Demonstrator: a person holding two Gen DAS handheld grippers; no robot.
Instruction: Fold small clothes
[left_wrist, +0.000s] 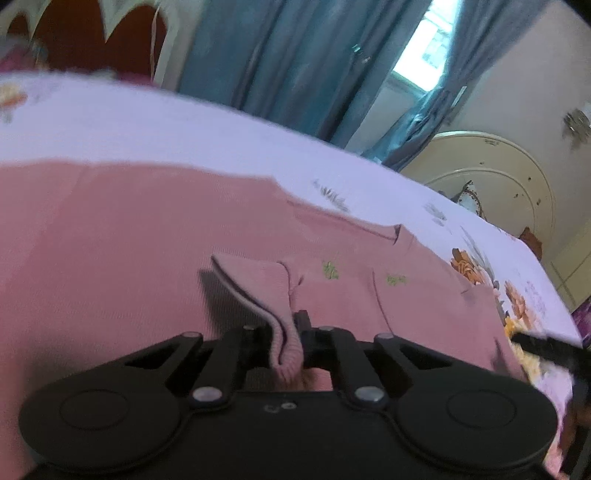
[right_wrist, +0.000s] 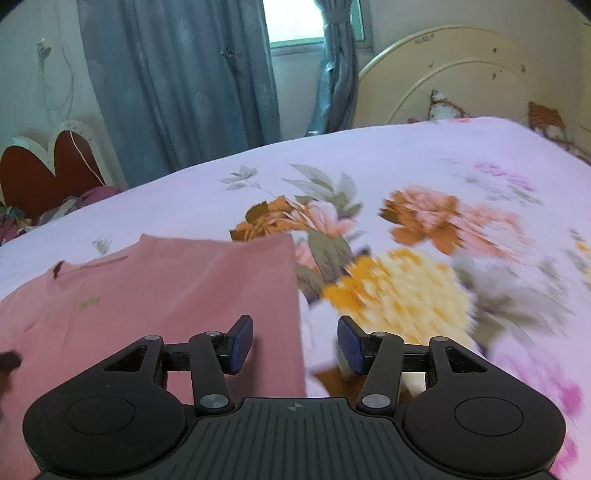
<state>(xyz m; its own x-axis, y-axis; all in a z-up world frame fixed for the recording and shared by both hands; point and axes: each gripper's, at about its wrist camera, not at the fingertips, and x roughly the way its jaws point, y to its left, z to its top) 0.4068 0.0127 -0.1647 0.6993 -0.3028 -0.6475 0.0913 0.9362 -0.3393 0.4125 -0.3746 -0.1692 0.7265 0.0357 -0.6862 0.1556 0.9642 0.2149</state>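
Observation:
A small pink garment (left_wrist: 129, 236) with green embroidery lies flat on the floral bedsheet (left_wrist: 184, 125). My left gripper (left_wrist: 286, 332) is shut on the garment's ribbed cuff (left_wrist: 258, 291) and holds that sleeve lifted over the body of the garment. In the right wrist view the same garment (right_wrist: 166, 291) lies at the left, with its straight right edge running toward me. My right gripper (right_wrist: 295, 341) is open and empty, its blue pads (right_wrist: 242, 341) straddling that edge just above the bed.
The floral sheet (right_wrist: 406, 221) covers the bed to the right. A cream headboard (right_wrist: 461, 74) stands at the far right, blue curtains (right_wrist: 177, 74) and a window behind. The right gripper shows as a dark blur at the left view's right edge (left_wrist: 554, 350).

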